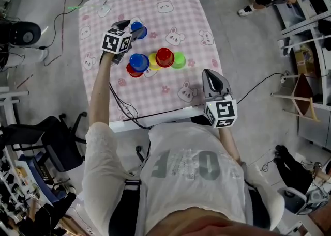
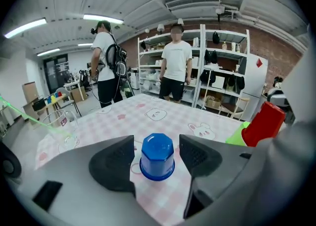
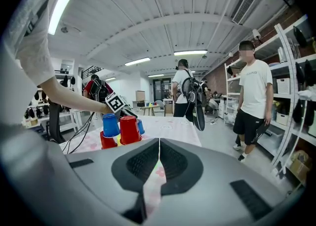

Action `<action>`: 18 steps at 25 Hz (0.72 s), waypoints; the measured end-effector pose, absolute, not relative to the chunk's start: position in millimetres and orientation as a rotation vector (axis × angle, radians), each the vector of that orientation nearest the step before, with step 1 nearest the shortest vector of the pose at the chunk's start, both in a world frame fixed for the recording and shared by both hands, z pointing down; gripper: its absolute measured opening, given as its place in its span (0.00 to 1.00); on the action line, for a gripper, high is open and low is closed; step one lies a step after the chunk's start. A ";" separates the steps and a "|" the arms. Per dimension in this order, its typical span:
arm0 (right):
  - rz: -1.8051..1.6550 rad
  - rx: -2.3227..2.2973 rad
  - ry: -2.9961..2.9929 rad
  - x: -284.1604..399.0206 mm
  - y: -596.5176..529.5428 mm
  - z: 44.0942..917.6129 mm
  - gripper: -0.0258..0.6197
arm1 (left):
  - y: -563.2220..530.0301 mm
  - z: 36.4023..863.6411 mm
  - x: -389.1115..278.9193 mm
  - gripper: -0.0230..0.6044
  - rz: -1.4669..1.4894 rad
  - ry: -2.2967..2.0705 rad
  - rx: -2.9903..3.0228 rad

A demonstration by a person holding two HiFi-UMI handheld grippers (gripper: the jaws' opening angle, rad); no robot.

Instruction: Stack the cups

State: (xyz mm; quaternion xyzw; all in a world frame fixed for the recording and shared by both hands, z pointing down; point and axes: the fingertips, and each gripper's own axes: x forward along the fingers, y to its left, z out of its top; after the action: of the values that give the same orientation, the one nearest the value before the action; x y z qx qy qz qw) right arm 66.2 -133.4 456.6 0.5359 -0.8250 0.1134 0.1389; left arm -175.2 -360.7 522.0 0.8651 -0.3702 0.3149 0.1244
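Pink cloth (image 2: 163, 117): blue cup (image 2: 157, 157) stands inside the left gripper (image 2: 156, 144), jaws apart (no contact).

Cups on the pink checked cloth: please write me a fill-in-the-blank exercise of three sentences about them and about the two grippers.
The lone cup between the left gripper's open jaws is ___ in colour.
The right gripper's jaws are ___, with nothing between them.
Nearer the person, a blue cup sits on top of a ___ cup.
Missing words: blue; shut; red.
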 end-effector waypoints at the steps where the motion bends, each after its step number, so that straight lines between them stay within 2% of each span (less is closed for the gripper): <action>1: 0.329 1.545 -2.384 65.3 -133.2 457.3 0.09 | -361.4 525.1 -176.6 0.48 0.930 -1.081 2.513; 3: 0.329 1.532 -2.388 62.3 -133.1 458.2 0.09 | -361.3 529.4 -178.2 0.47 0.955 -1.071 2.501; 4: 0.326 1.523 -2.392 60.6 -133.0 458.3 0.09 | -360.5 529.4 -178.2 0.39 0.961 -1.064 2.500; 8: 0.309 1.490 -2.407 56.3 -131.6 457.8 0.09 | -355.3 501.8 -172.3 0.39 0.912 -1.063 2.556; 12: 0.305 1.465 -2.428 54.8 -133.0 457.3 0.09 | -340.8 435.4 -161.6 0.39 0.857 -1.071 2.682; 18: 0.288 1.439 -2.467 48.5 -134.3 451.2 0.09 | -269.7 348.8 -140.0 0.39 0.841 -0.944 2.825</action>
State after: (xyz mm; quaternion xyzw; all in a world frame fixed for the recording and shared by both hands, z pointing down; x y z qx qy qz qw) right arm 48.5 -134.3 451.2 0.4966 -0.8517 0.0994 0.1351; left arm -140.0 -269.7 348.8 0.9125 -0.3048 0.2718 0.0235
